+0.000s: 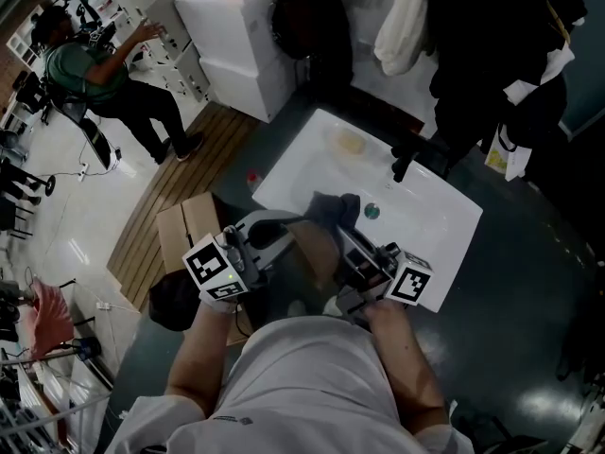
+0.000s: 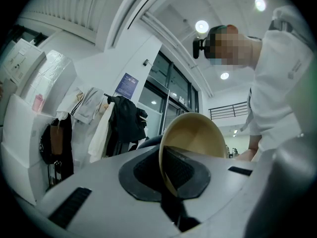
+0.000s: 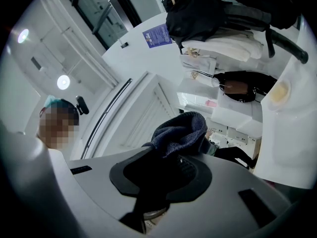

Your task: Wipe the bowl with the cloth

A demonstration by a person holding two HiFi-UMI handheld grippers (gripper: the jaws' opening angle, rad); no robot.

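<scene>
Above the white sink [image 1: 430, 225], both tools are raised in front of the person's chest and each carries a load. The tan bowl [image 2: 195, 135] is tilted on edge. The left gripper [image 2: 166, 185] is clamped on its rim, with one jaw inside the wall and one outside. The dark blue cloth [image 3: 181, 133] is bunched into a wad and pinched between the jaws of the right gripper [image 3: 158, 182], its loose end standing up past them.

Step in hand, as judged: both items are grasped and presented over the basin, and wiping has not visibly begun. The next move calls for pressing the wad into the bowl's open face and sweeping it round the wall. The left tool must hold the rim steady against that push.

Limits of view: from the head camera the bowl shows only as a tan patch between the tools. Contact between cloth and bowl cannot be confirmed. Whether the bowl's surface is wet or soiled cannot be determined.
</scene>
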